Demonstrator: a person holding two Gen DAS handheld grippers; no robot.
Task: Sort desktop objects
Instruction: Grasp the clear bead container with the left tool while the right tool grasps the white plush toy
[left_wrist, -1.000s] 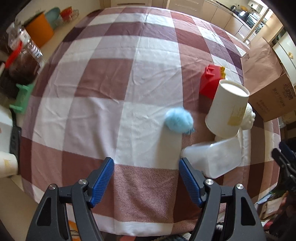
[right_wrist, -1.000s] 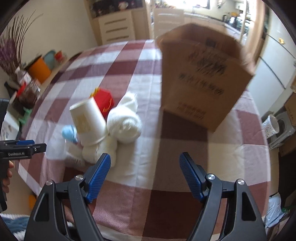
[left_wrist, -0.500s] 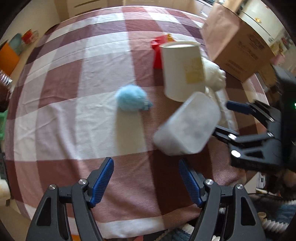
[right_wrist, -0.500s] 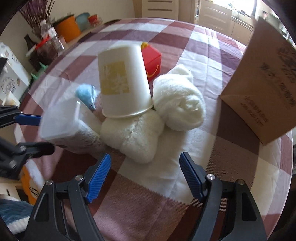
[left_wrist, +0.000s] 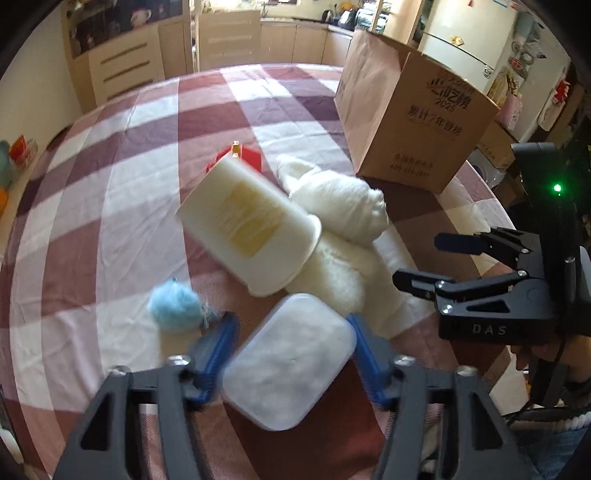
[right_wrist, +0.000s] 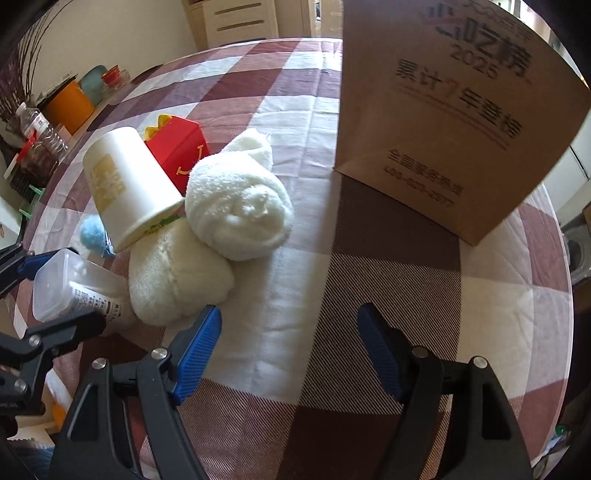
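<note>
On the checked tablecloth (left_wrist: 122, 192) the pile reads left to right: a blue pompom (left_wrist: 175, 305) on the near left, a white paper cup (left_wrist: 247, 225) tipped over on the heap, a red carton (right_wrist: 177, 149) behind it, rolled white towels (right_wrist: 236, 206), and a brown paper bag (left_wrist: 410, 122) standing far right.

The left gripper (left_wrist: 290, 352) straddles a frosted plastic container (left_wrist: 288, 360) lying near the cup and against the nearer towel. Its jaws are closing with the box between them — the right blue pad looks at the box's edge, the left still shows a sliver of gap, though blur makes contact hard to judge. The box looks light, stiff and smooth-walled, so probably slippery; a squeeze across its short sides, near the middle, seems safest, since a corner grip might let it twist out.

The right gripper (right_wrist: 290, 347) hangs over bare cloth just right of the nearer towel, jaws apart and holding nothing. Both tools tilt steeply down toward the table; in the left wrist view the right one reaches in from the right edge, a hand (left_wrist: 535, 360) behind it.
</note>
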